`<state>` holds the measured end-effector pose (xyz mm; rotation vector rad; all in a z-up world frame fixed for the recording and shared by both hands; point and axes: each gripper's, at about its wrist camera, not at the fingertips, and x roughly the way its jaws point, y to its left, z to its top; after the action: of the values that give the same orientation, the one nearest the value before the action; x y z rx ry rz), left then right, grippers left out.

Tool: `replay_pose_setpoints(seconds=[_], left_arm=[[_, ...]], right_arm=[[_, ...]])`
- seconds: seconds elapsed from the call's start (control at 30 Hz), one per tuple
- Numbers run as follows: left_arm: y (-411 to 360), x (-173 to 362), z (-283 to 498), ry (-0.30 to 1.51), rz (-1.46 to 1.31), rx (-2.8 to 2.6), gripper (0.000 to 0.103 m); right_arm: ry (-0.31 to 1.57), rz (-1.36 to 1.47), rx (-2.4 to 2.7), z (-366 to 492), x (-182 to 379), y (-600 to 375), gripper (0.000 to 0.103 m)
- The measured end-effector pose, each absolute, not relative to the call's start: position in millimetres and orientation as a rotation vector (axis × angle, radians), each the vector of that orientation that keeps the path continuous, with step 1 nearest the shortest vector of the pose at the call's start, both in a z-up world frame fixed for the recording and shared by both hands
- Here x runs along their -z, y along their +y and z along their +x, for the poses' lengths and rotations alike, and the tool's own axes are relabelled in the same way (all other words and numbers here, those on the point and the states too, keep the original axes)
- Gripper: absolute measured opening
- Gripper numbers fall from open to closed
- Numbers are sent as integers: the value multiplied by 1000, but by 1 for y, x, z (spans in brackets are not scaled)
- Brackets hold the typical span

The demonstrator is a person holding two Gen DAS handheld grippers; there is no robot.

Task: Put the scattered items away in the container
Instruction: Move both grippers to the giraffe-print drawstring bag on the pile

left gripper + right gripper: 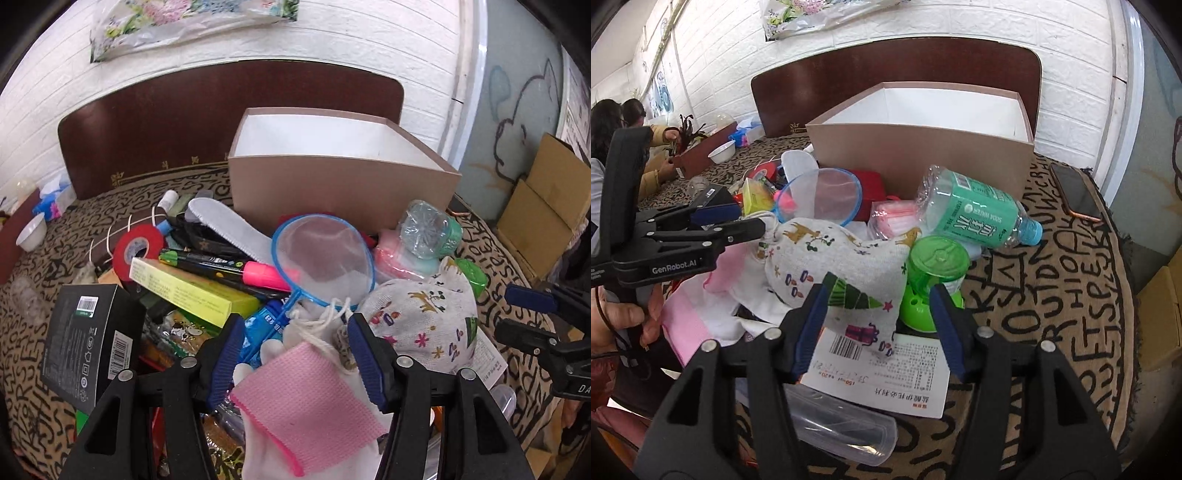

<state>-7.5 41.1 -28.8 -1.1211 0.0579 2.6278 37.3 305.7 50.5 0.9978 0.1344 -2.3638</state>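
The box (pixel 919 162) is sitting behind the heap; a bottle (pixel 975 210) is lying just before it, a phone (pixel 1075 192) lying to the box's right.

The table (pixel 1052 295) is covered by a tan cloth printed with black letters. At the centre of the right wrist view an open tan cardboard box with a white inside (pixel 923 155) stands on it. A heap of small items lies in front of the box, among them a clear plastic bottle with a green label (pixel 975 214) on its side and a white printed-paper medicine box (pixel 886 380). A dark phone with a copper edge (pixel 1075 192) lies at right, and a small white bowl (pixel 721 151) sits at upper left.
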Motion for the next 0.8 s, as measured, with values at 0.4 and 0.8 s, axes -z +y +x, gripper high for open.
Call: replay_pose_setpoints(seconds=[0.4, 0.8], left_arm=[[80, 25, 6, 161, -1048, -2511, 69], [91, 26, 10, 140, -1006, -2414, 80]], right_arm=[[122, 1039, 2304, 35, -36, 299, 63], [153, 1076, 2271, 31, -23, 290, 68]])
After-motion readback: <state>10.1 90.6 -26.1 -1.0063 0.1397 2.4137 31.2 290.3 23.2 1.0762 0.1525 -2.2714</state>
